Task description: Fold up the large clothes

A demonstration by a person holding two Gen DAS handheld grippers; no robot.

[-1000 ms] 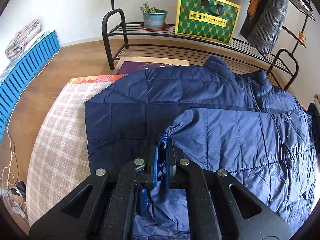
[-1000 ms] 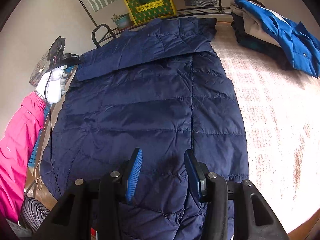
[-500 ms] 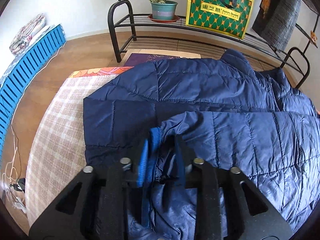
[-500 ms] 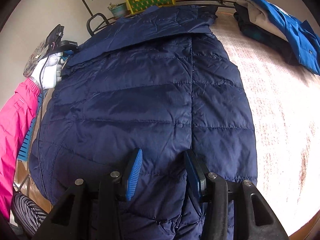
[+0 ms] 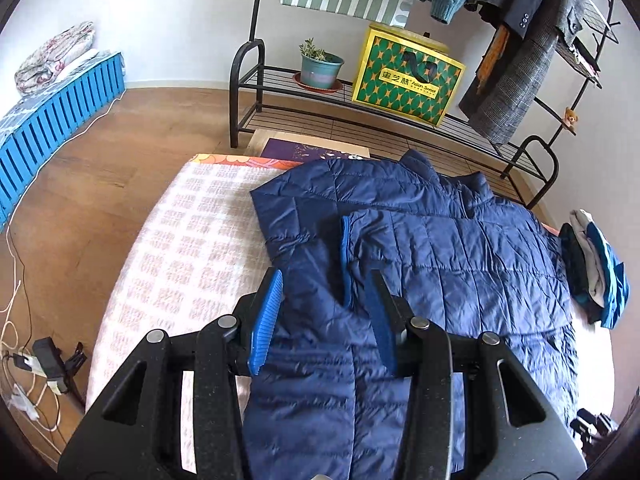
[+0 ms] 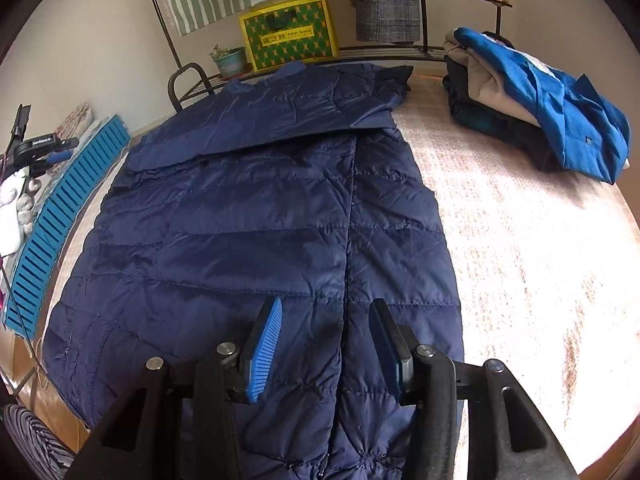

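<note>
A navy quilted puffer jacket (image 5: 440,248) lies flat on a checked bed cover (image 5: 188,240). One sleeve is folded across its chest, with the blue-lined cuff (image 5: 346,256) resting on top. My left gripper (image 5: 324,280) is open and empty, raised above the jacket just behind the cuff. In the right wrist view the jacket (image 6: 248,232) stretches away from me. My right gripper (image 6: 324,308) is open and empty, hovering over the centre seam near the hem.
A pile of folded clothes with a blue garment on top (image 6: 560,112) sits on the bed at the jacket's far side (image 5: 596,268). A black metal clothes rack (image 5: 248,80) holds a plant pot and a green and yellow bag (image 5: 408,76). A blue slatted crate (image 5: 48,120) and cables lie on the floor.
My left gripper opened and let go of the sleeve cuff, then lifted and drew back. The sleeve now lies across the jacket. My right gripper stayed open and shifted slightly.
</note>
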